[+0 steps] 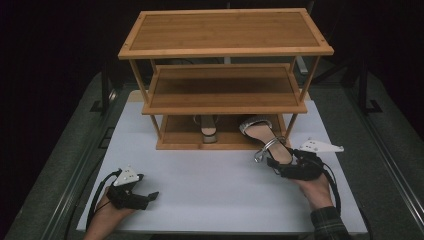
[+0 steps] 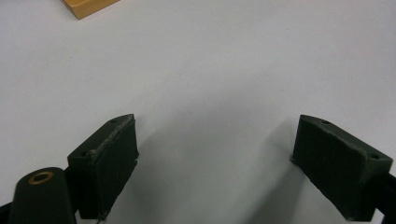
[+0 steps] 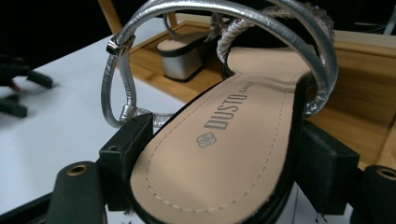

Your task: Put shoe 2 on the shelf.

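Note:
A silver strappy sandal (image 1: 260, 134) with a tan insole is clamped at its heel end by my right gripper (image 1: 276, 162). Its toe reaches over the front of the bottom shelf (image 1: 175, 142) of a three-tier wooden shoe rack (image 1: 225, 31). In the right gripper view the pads press on both sides of the sole (image 3: 233, 116), and the ankle strap arches above. The matching sandal (image 1: 208, 129) stands on that bottom shelf, seen farther off in the right gripper view as the other sandal (image 3: 182, 58). My left gripper (image 1: 146, 186) rests at the table's front left, open (image 2: 215, 154), with bare table between its pads.
The white table (image 1: 210, 190) carries the rack at its far half. The rack's middle shelf (image 1: 225, 87) and top shelf hold nothing. A rack corner (image 2: 88, 5) lies ahead of the left gripper. Dark floor surrounds the table.

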